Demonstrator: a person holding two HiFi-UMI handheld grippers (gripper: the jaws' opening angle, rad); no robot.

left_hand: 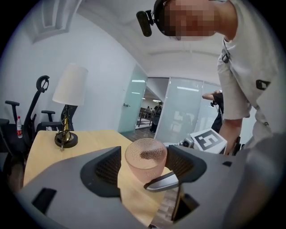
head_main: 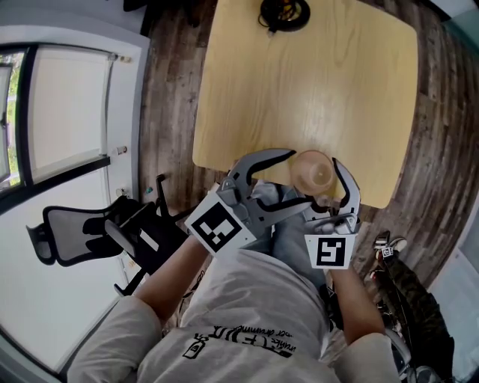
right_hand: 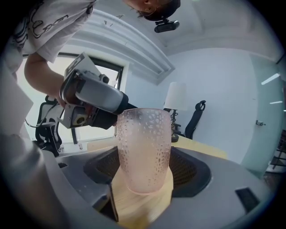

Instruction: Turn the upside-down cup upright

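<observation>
A pink dimpled glass cup [head_main: 314, 170] stands mouth up at the near edge of the wooden table [head_main: 314, 82]. My right gripper [head_main: 322, 183] comes at it from the near side. In the right gripper view the cup [right_hand: 144, 147] fills the gap and both pads [right_hand: 105, 170] lie against its lower sides, so the right gripper [right_hand: 145, 174] is shut on it. My left gripper [head_main: 302, 177] reaches in from the left with its jaws spread wide. In the left gripper view the cup [left_hand: 145, 161] sits between the open jaws of the left gripper [left_hand: 143, 169], clear of both pads.
A table lamp [left_hand: 67, 112] with a round dark base [head_main: 284, 13] stands at the table's far side. A black office chair [head_main: 75, 232] is on the floor to the left, by a white-framed window [head_main: 67, 112]. My knees are just below the table's near edge.
</observation>
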